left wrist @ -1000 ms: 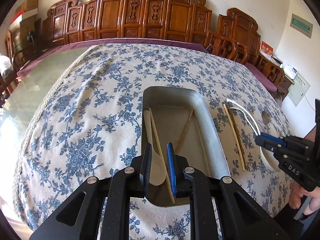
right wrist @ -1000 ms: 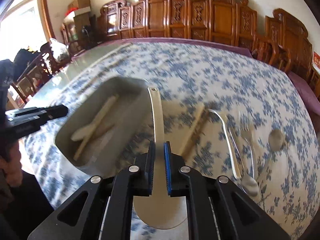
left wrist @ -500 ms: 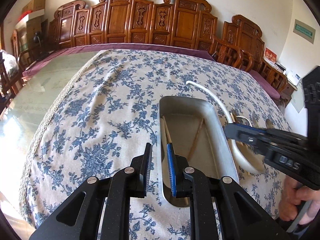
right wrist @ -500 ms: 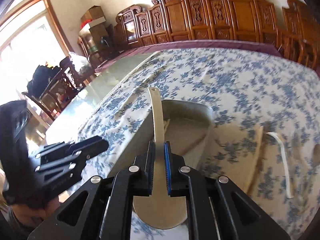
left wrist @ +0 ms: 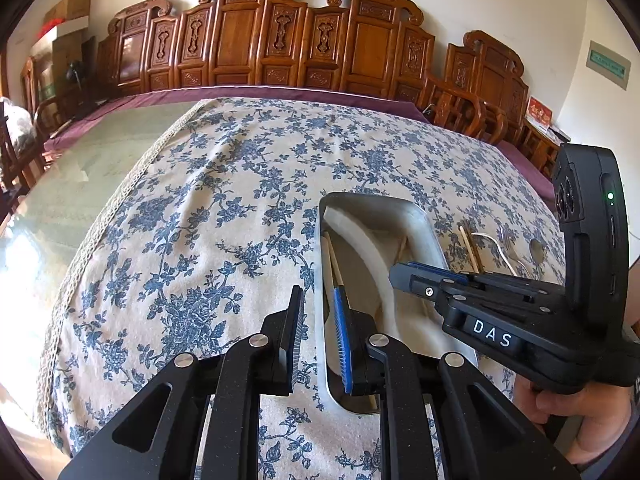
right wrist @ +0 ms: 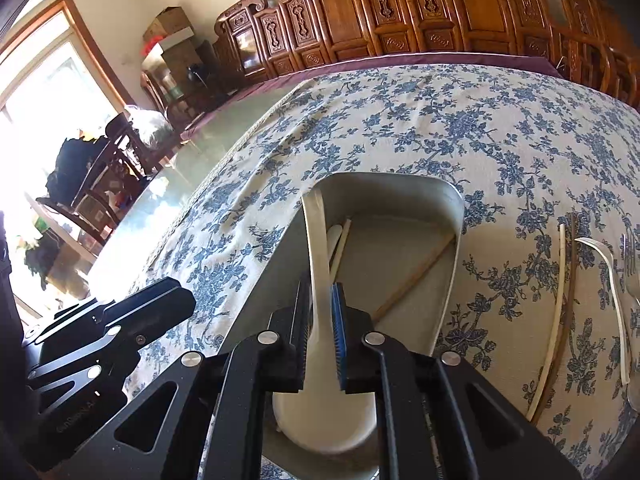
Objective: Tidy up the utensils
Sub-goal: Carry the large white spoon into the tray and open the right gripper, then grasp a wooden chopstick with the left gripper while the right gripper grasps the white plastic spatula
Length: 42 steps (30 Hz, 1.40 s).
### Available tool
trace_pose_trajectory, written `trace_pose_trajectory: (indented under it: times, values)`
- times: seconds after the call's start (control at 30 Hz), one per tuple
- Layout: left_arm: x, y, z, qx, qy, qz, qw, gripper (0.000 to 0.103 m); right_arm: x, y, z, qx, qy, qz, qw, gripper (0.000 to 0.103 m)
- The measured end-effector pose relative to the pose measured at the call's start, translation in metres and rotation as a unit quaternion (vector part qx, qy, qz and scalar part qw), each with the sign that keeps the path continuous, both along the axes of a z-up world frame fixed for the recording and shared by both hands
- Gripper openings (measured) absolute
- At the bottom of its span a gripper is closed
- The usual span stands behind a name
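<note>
At the left, the left hand-held gripper [left wrist: 316, 336] is held over the floral-clothed tabletop [left wrist: 192, 208], its jaws slightly apart and empty, straddling the near left rim of the metal tray [left wrist: 424, 220]. Inside the tray, chopsticks [right wrist: 416, 276] are seen lying. The white rice paddle [right wrist: 320, 272] is clasped at its neck between the jaws of the right hand-held gripper [right wrist: 322, 320], which have just been opening; its handle is laid along the tray's left wall. Further right, more chopsticks [right wrist: 554, 320] and a fork [right wrist: 630, 264] are left on the cloth.
</note>
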<state>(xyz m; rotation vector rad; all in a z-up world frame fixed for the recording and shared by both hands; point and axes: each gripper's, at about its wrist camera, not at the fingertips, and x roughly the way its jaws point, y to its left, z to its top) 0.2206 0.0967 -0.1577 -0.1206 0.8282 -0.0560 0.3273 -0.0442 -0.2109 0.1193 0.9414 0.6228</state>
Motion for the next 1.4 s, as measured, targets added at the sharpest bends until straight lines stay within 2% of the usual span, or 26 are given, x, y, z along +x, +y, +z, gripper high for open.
trace_pose_trajectory:
  times: [0.2, 0.4, 0.57, 0.67, 0.83, 0.87, 0.93, 1.17, 1.27, 1.3, 1.4]
  values:
    - [0.001, -0.006, 0.0, -0.004, -0.001, -0.006, 1.0, 0.014, -0.011, -0.019, 0.015, -0.016, -0.037, 0.01, 0.999, 0.014]
    - [0.002, -0.026, -0.001, -0.001, -0.003, -0.025, 0.9997, 0.017, -0.024, -0.066, 0.03, -0.055, -0.078, 0.005, 0.995, 0.014]
    - [0.002, -0.047, 0.0, 0.008, -0.01, -0.045, 0.9989, 0.042, -0.028, -0.113, 0.032, -0.092, -0.095, -0.02, 0.991, 0.014]
    - [0.003, -0.064, 0.003, 0.005, -0.015, -0.061, 0.998, 0.049, -0.025, -0.144, 0.029, -0.099, -0.091, -0.043, 0.99, 0.014]
    - [0.005, -0.088, 0.001, 0.007, -0.013, -0.08, 0.9966, 0.053, -0.017, -0.179, 0.018, -0.111, -0.085, -0.078, 0.987, 0.014]
    - [0.005, -0.093, 0.0, 0.01, -0.012, -0.084, 0.9964, 0.059, -0.016, -0.18, 0.017, -0.112, -0.084, -0.081, 0.987, 0.014]
    - [0.004, -0.098, 0.0, 0.013, -0.016, -0.09, 0.9957, 0.065, -0.014, -0.186, 0.011, -0.111, -0.083, -0.087, 0.986, 0.014]
    - [0.007, -0.113, -0.007, 0.02, -0.006, -0.101, 0.9947, 0.067, -0.002, -0.196, -0.021, -0.115, -0.063, -0.084, 0.988, 0.014]
    - [0.007, -0.12, -0.009, 0.022, -0.004, -0.107, 0.9941, 0.067, -0.001, -0.192, -0.026, -0.132, -0.073, -0.074, 0.986, 0.014]
    - [0.007, -0.123, -0.01, 0.023, -0.003, -0.11, 0.9937, 0.067, 0.001, -0.192, -0.029, -0.133, -0.072, -0.072, 0.986, 0.019]
    - [0.009, -0.13, -0.013, 0.028, 0.002, -0.115, 0.9929, 0.067, 0.005, -0.191, -0.034, -0.132, -0.064, -0.071, 0.987, 0.02]
